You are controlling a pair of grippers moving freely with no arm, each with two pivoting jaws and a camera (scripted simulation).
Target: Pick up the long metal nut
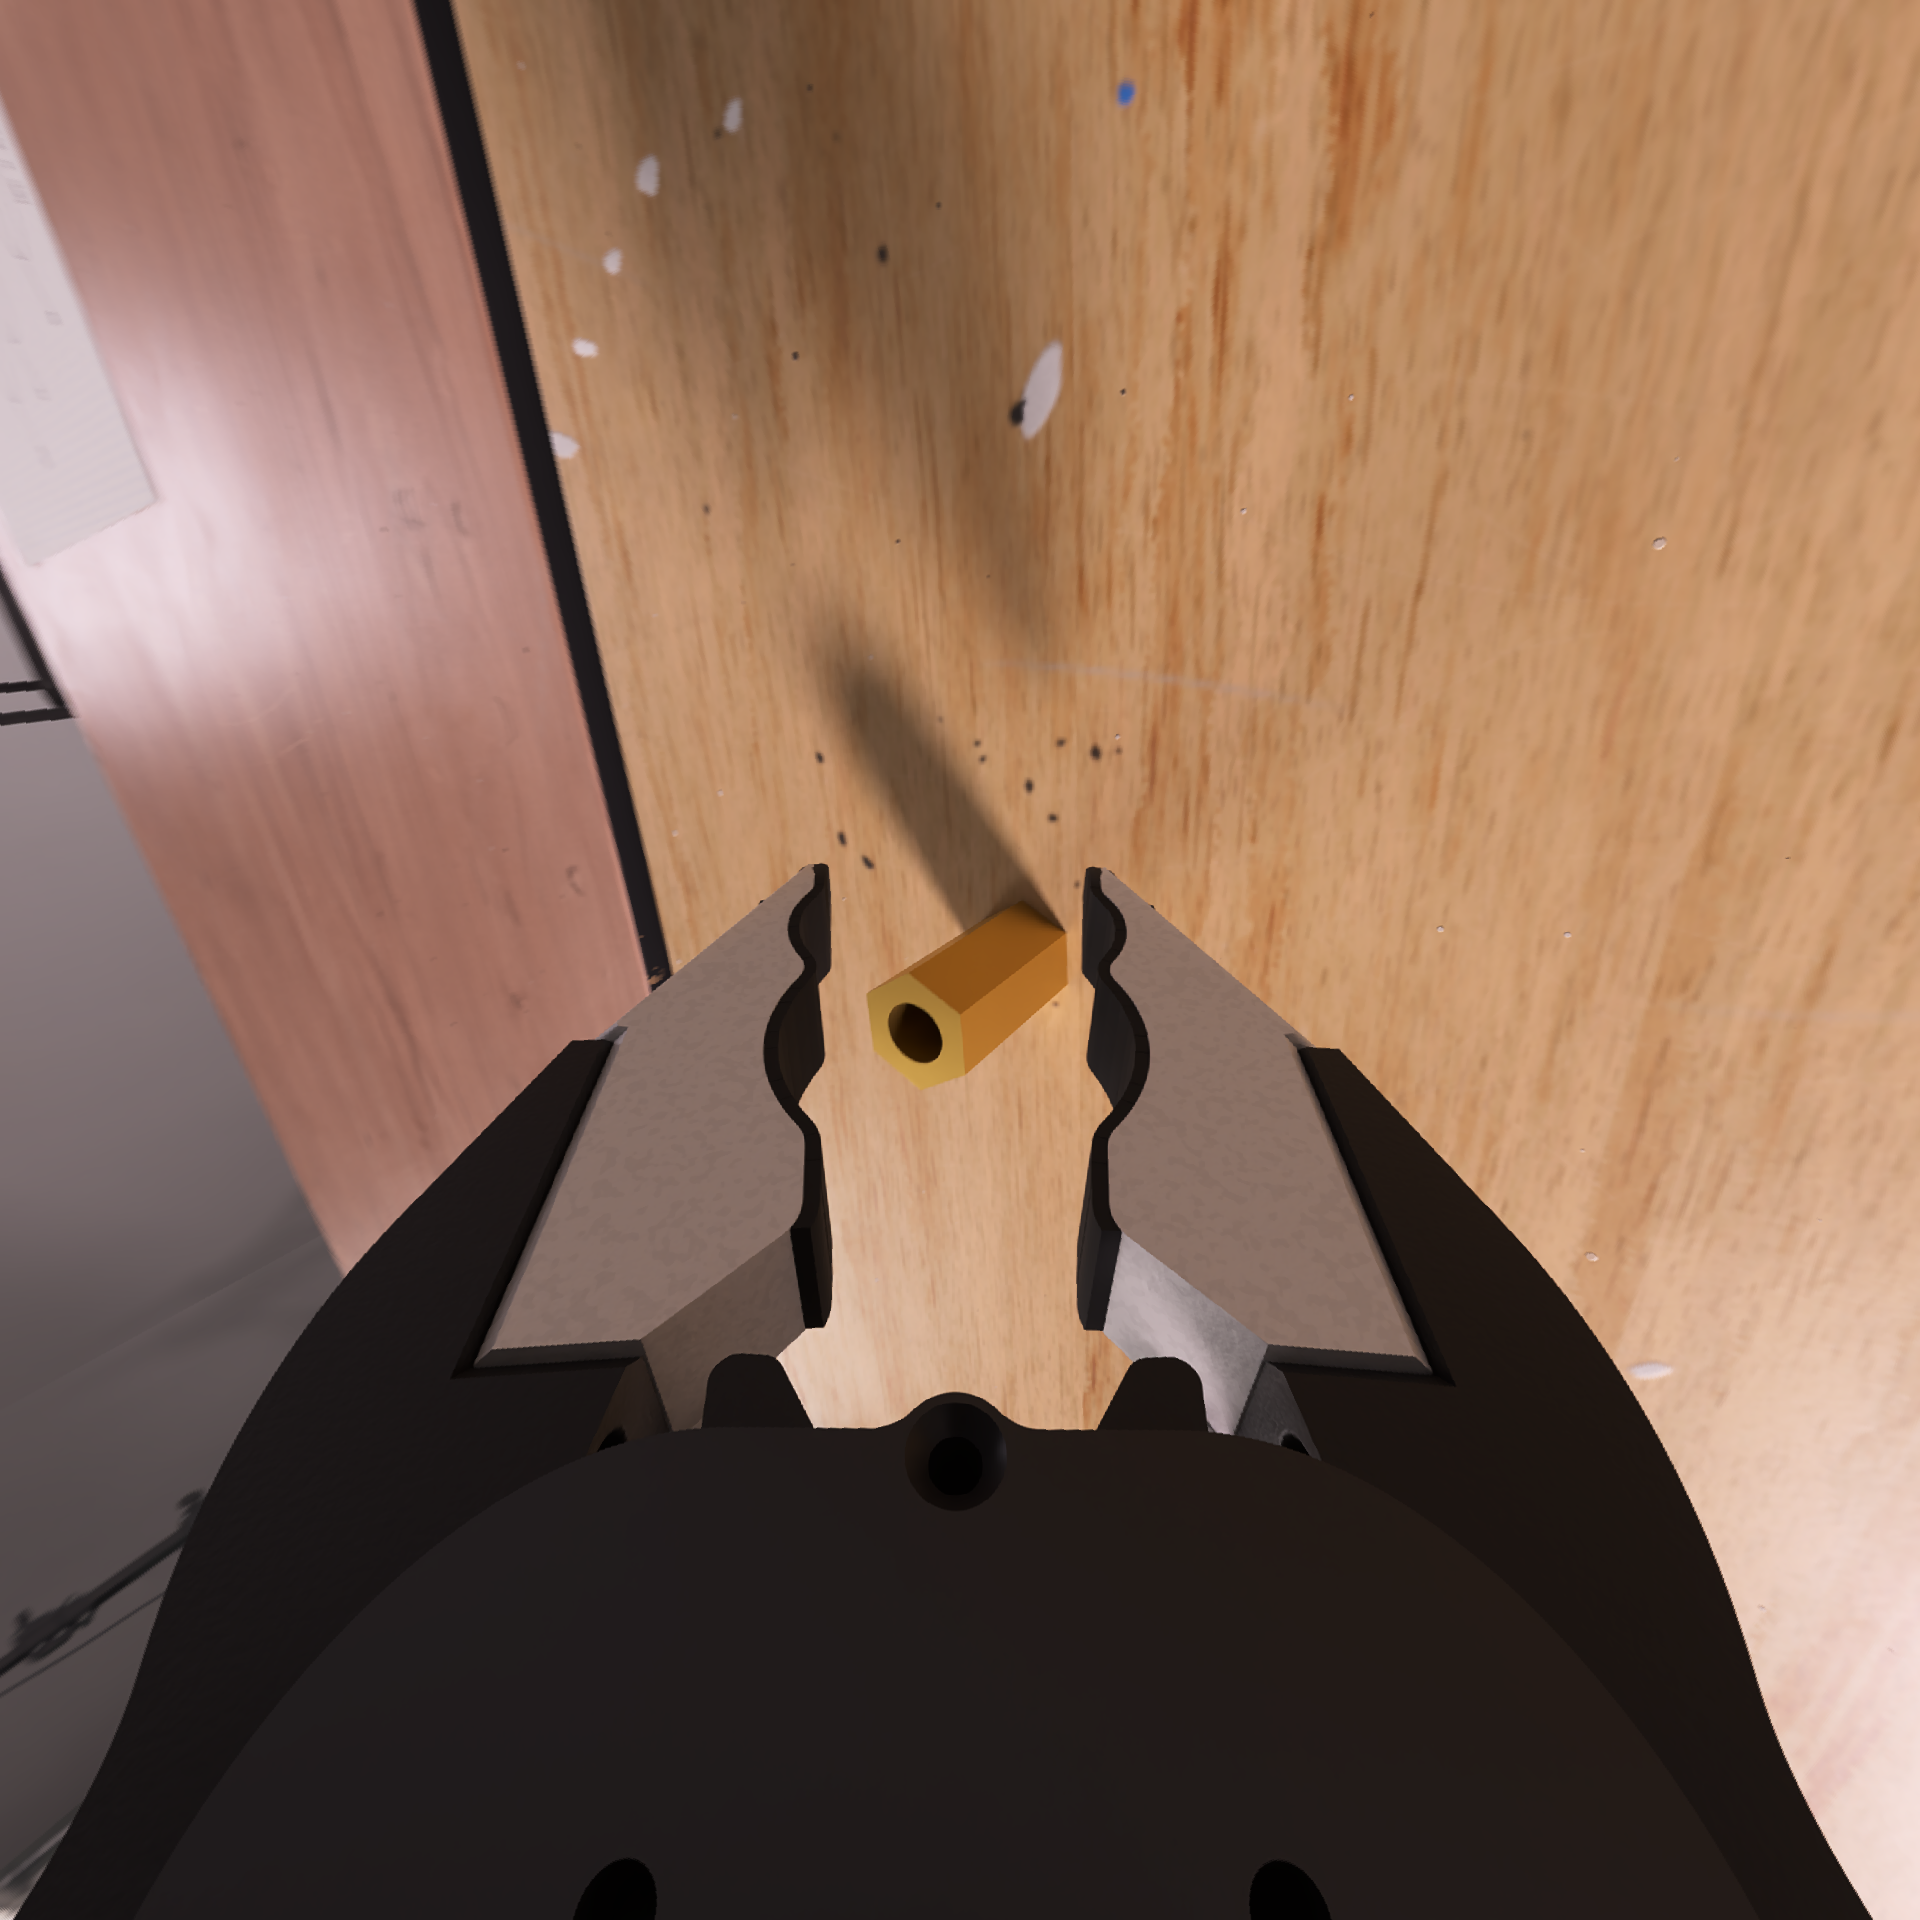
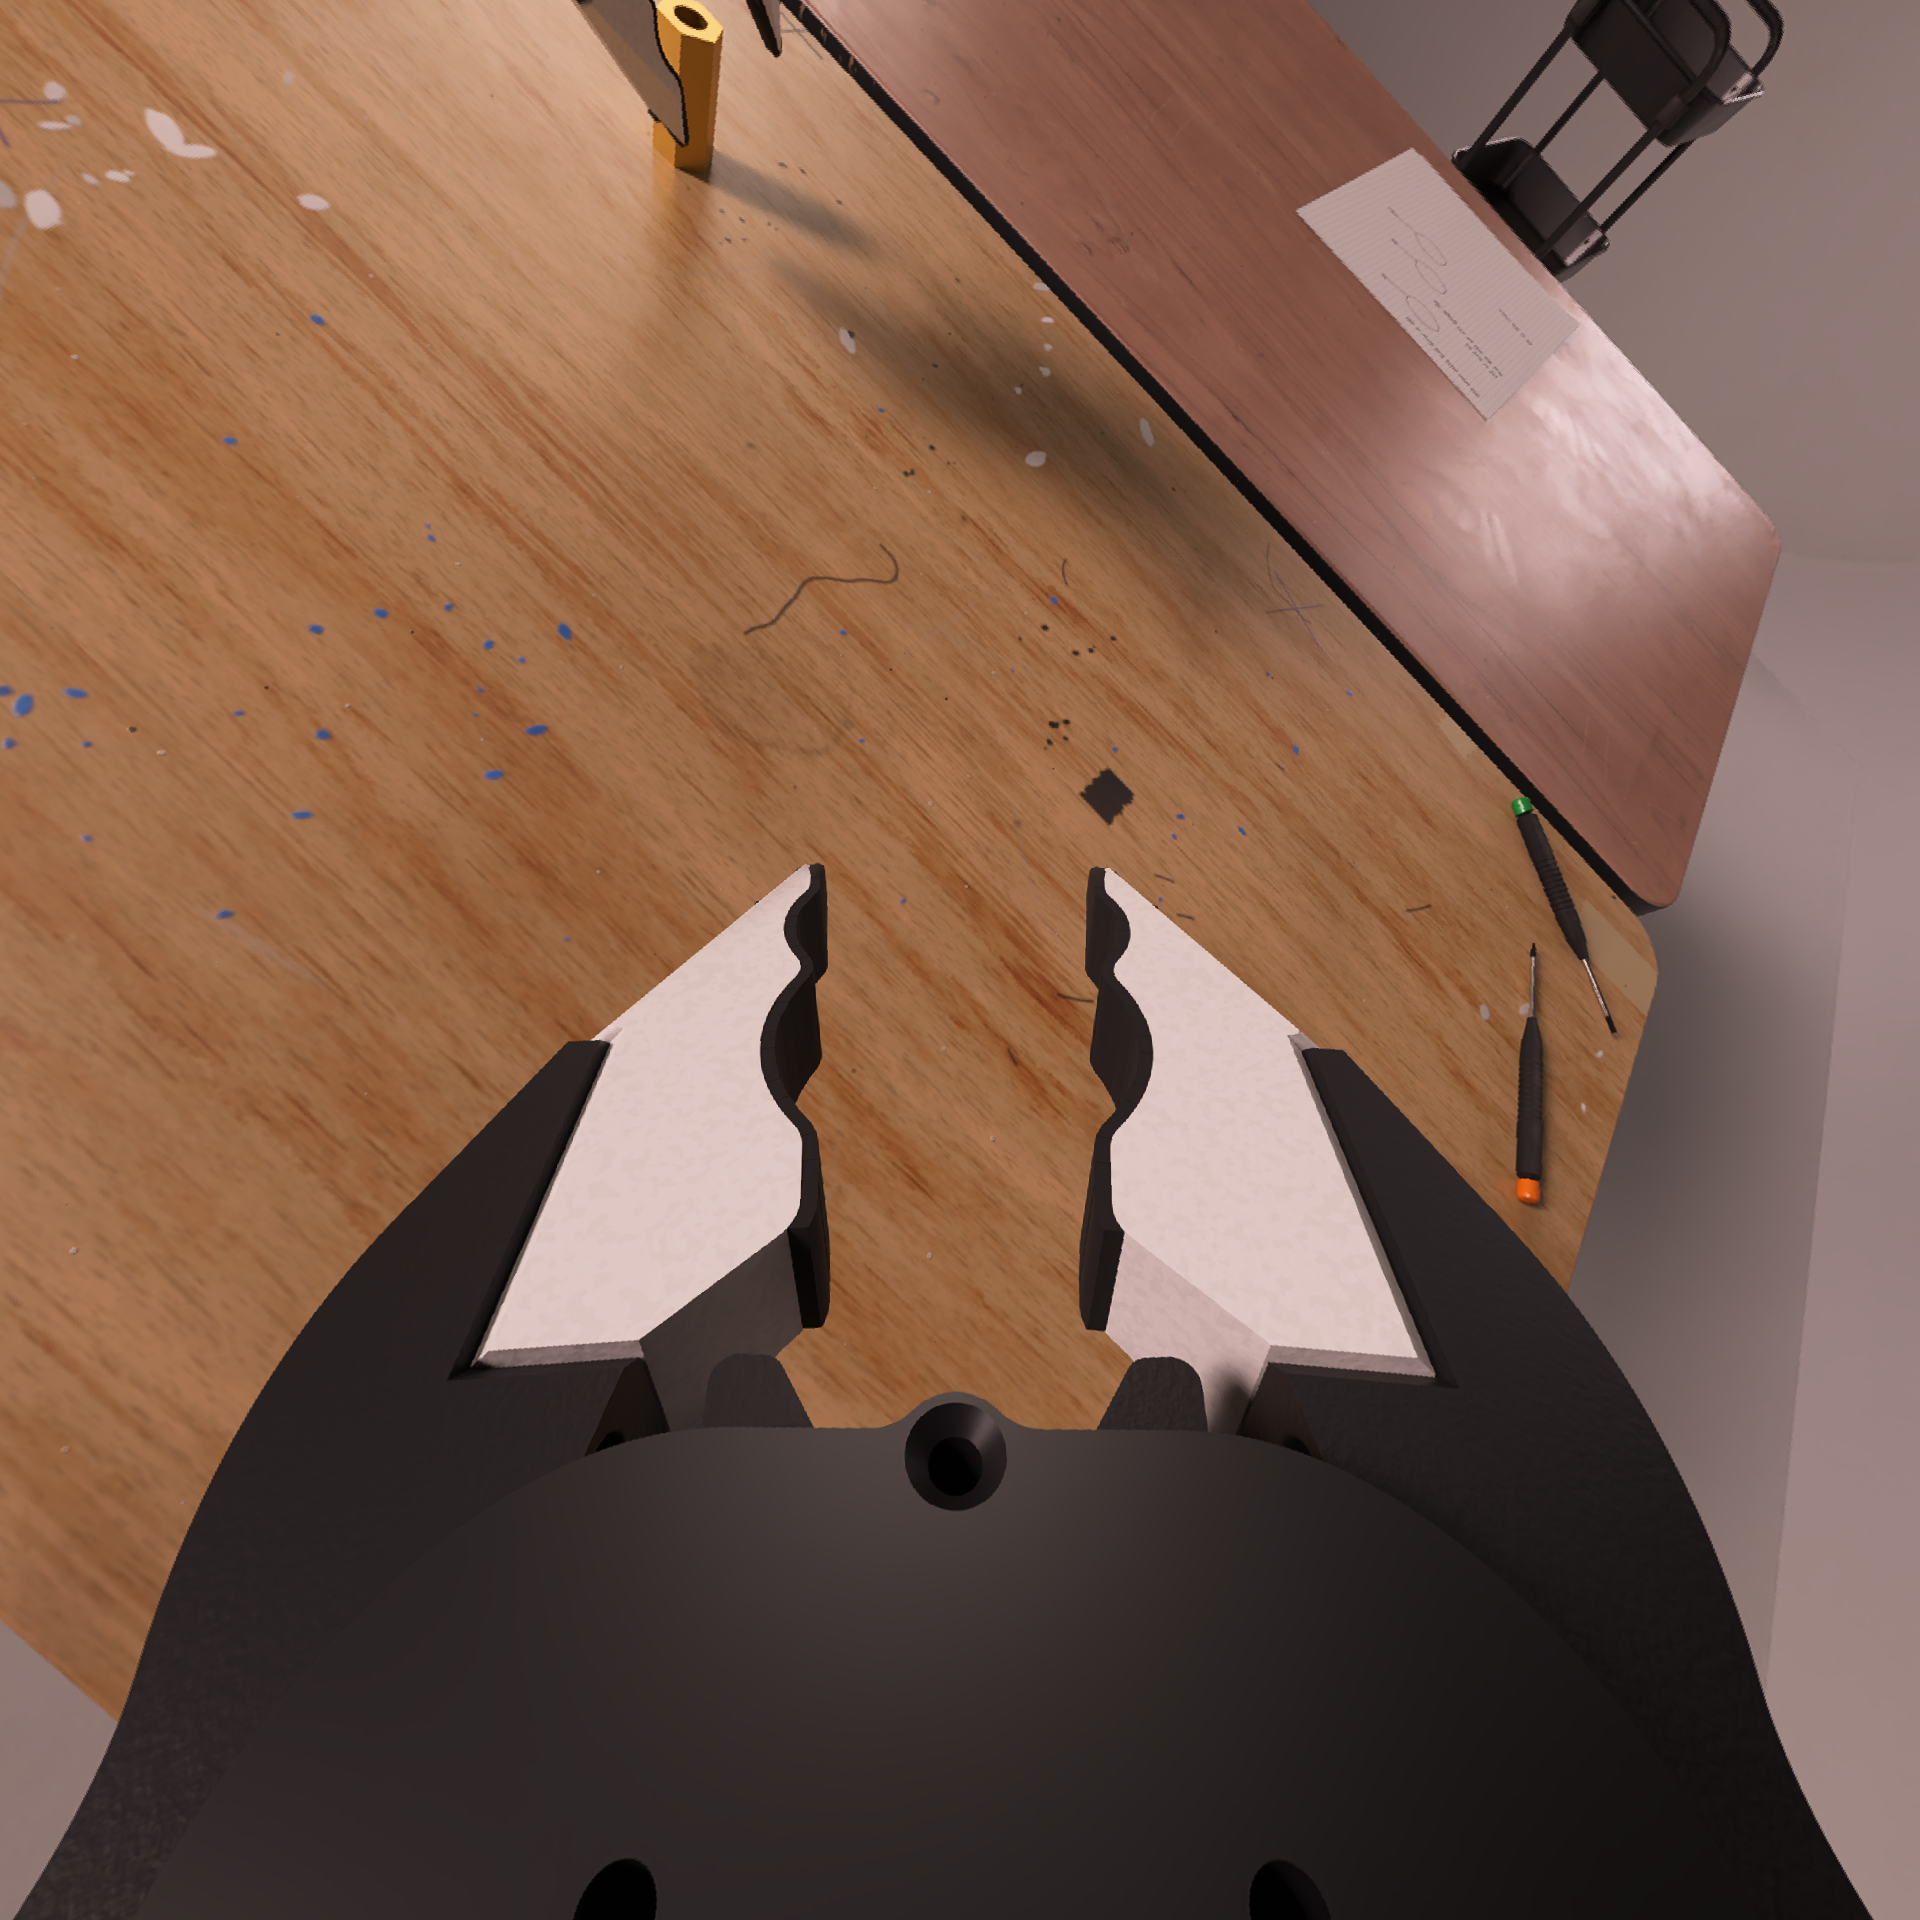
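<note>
The long nut (image 1: 977, 997) is a brass-yellow hexagonal sleeve with a bore through it, standing upright on the light wooden table (image 1: 1351, 623). My left gripper (image 1: 956, 878) is open and comes down from above, with one finger on each side of the nut, and neither touches it. In the right wrist view the nut (image 2: 698, 94) stands at the top edge, partly hidden by one of the left gripper's fingers (image 2: 634, 52). My right gripper (image 2: 954, 873) is open and empty above the table, far from the nut.
A reddish-brown table (image 2: 1351, 364) adjoins the wooden one across a dark seam, with a sheet of paper (image 2: 1439, 281) on it. Two small screwdrivers (image 2: 1558, 914) (image 2: 1527, 1091) lie near the wooden table's corner. A black chair (image 2: 1621, 114) stands beyond.
</note>
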